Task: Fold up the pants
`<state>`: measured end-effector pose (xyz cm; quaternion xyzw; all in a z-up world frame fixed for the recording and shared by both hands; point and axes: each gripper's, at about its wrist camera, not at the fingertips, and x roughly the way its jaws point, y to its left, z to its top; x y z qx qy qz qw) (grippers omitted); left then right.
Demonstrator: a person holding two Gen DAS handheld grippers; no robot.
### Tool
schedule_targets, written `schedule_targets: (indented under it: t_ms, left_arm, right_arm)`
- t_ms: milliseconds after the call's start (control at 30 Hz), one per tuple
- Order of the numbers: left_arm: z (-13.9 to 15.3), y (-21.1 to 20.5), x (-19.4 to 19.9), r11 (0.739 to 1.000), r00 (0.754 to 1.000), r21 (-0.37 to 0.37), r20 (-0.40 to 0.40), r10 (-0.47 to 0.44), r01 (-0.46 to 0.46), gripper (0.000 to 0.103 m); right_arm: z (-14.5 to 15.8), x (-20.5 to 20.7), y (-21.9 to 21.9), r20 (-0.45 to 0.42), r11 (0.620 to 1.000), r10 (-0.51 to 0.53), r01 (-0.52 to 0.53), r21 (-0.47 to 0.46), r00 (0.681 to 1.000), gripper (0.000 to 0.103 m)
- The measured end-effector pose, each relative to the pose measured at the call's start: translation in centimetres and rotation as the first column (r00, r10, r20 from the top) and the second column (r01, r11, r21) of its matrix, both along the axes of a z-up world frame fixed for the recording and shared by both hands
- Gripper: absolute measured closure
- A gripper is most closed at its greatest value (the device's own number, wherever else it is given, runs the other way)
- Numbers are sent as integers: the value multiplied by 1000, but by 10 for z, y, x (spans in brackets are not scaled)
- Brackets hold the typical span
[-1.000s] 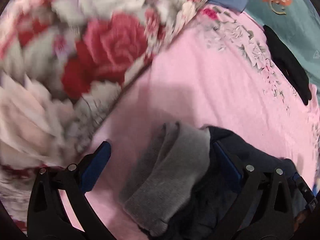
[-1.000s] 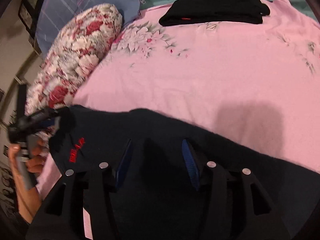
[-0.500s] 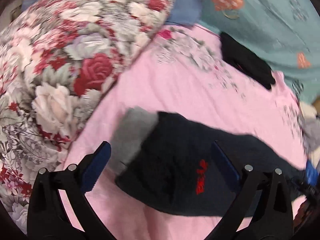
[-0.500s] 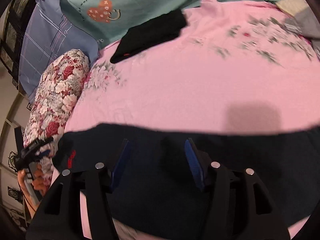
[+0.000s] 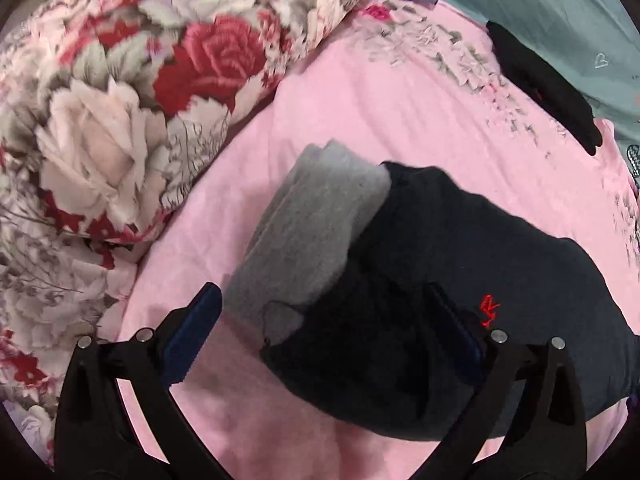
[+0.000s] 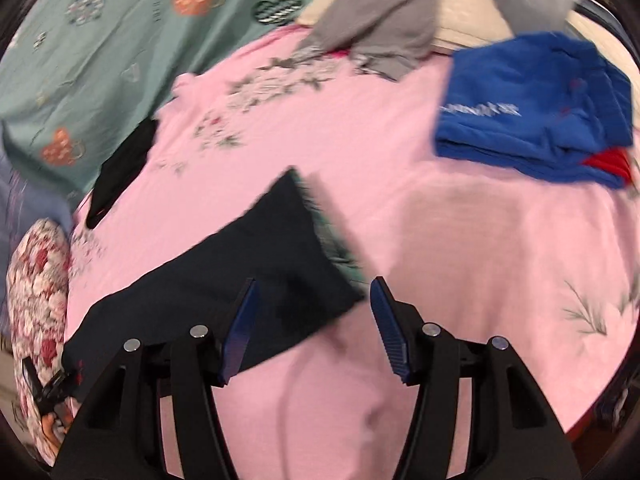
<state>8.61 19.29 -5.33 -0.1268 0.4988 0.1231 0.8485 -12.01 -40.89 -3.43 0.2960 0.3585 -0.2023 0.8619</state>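
Dark navy pants [image 5: 460, 280] with a small red logo lie on the pink sheet [image 5: 380, 120]. Their grey lining [image 5: 316, 232] is turned out at the waist end. My left gripper [image 5: 324, 334] hovers wide open over that end, its pads clear of the cloth. In the right wrist view the pants [image 6: 248, 264] stretch from the lower left to the middle, ending in a leg hem with a greenish edge [image 6: 336, 236]. There my right gripper [image 6: 314, 330] hangs open over the leg end, nothing pressed between its pads.
A rose-patterned bolster [image 5: 140, 92] lies along the left side. A folded black garment [image 6: 120, 172] sits by the teal blanket [image 6: 100, 40]. A folded blue garment [image 6: 532, 120] and a grey clothes pile [image 6: 400, 20] lie at the far right.
My right gripper has swept right along the pants, from the waist part to the leg end. The pants went from bunched to laid out flat. My left gripper has shifted a little over the waist.
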Motion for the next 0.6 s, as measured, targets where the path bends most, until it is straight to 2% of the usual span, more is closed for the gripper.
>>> schedule_targets:
  t_ms: [100, 200, 300, 333, 400, 467, 500, 533, 567, 600]
  left_arm:
    - [21, -16, -14, 997, 997, 64, 63, -45, 41, 2]
    - [37, -33, -20, 993, 987, 74, 123, -104, 95, 2]
    - [41, -49, -22, 985, 974, 60, 151, -170, 163, 2]
    - [36, -54, -19, 981, 971, 53, 142, -190, 184, 2]
    - [25, -60, -8, 978, 973, 69, 107, -202, 196, 2]
    - [5, -61, 3, 977, 982, 124, 47, -181, 175, 2]
    - [-3, -60, 7, 977, 985, 128, 27, -173, 168, 2]
    - [-6, -60, 7, 977, 985, 132, 20, -171, 167, 2]
    - [-8, -62, 8, 972, 985, 160, 13, -174, 169, 2]
    - [-9, -65, 8, 966, 983, 189, 9, -182, 177, 2]
  right_arm:
    - [-11, 0, -4, -16, 999, -14, 14, 46, 1000, 45]
    - [-18, 2, -4, -16, 995, -15, 17, 96, 1000, 45]
    - [-25, 9, -7, 6, 983, 10, -10, 182, 1000, 45]
    - [-28, 11, -8, 18, 978, 18, -21, 209, 1000, 45]
    - [-28, 15, -7, 25, 980, 10, -15, 197, 1000, 45]
    - [-31, 19, -12, 59, 974, -16, 2, 226, 998, 45]
    - [-31, 20, -13, 65, 972, -24, 8, 234, 998, 46]
    - [-30, 23, -14, 62, 973, -26, 11, 229, 998, 59]
    - [-31, 25, -14, 66, 975, -27, 11, 221, 997, 87]
    - [-31, 27, -14, 73, 976, -21, 4, 219, 997, 87]
